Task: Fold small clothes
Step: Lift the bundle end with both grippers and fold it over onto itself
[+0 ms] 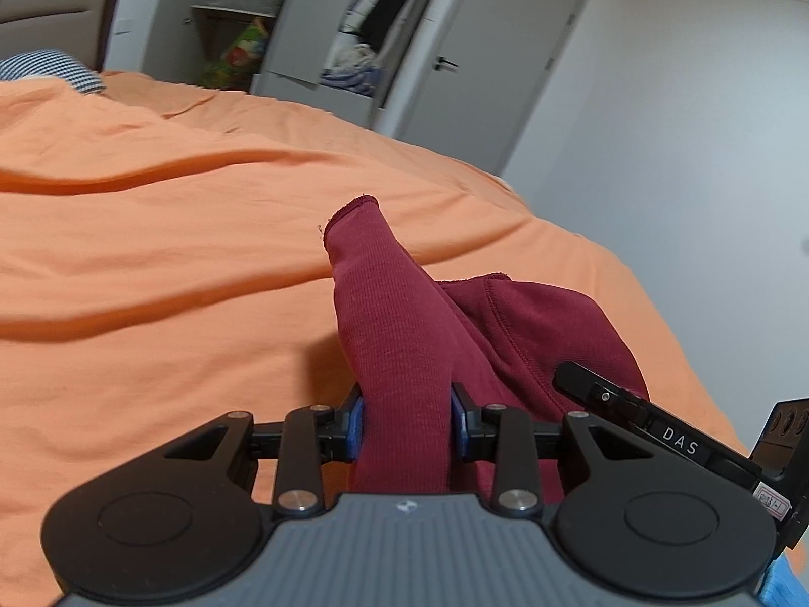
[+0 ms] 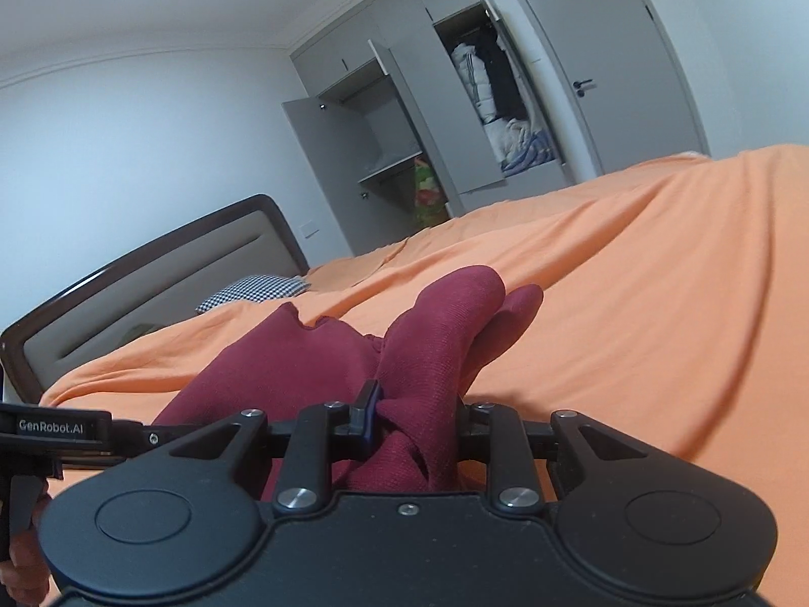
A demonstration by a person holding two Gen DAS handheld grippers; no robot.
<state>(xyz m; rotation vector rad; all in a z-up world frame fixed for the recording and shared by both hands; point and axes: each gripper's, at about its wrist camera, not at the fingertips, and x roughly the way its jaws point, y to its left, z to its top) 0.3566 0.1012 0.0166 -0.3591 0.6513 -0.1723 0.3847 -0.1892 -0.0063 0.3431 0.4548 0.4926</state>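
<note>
orange bedspread point(image 1: 151, 232), open grey wardrobe point(image 2: 404, 116), both tongs gripping maroon garment point(image 1: 399, 344)

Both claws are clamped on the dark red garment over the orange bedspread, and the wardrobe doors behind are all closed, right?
Not quite: the wardrobe doors stand open, with hanging clothes visible inside, as the right wrist view shows. The rest holds: the left claw and the right claw are each clamped on the dark red garment over the orange bedspread.

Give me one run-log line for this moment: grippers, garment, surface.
left gripper: shut on dark red knit garment | right gripper: shut on same garment | garment: bunched, lifted at both grips | surface: orange bedsheet
</note>
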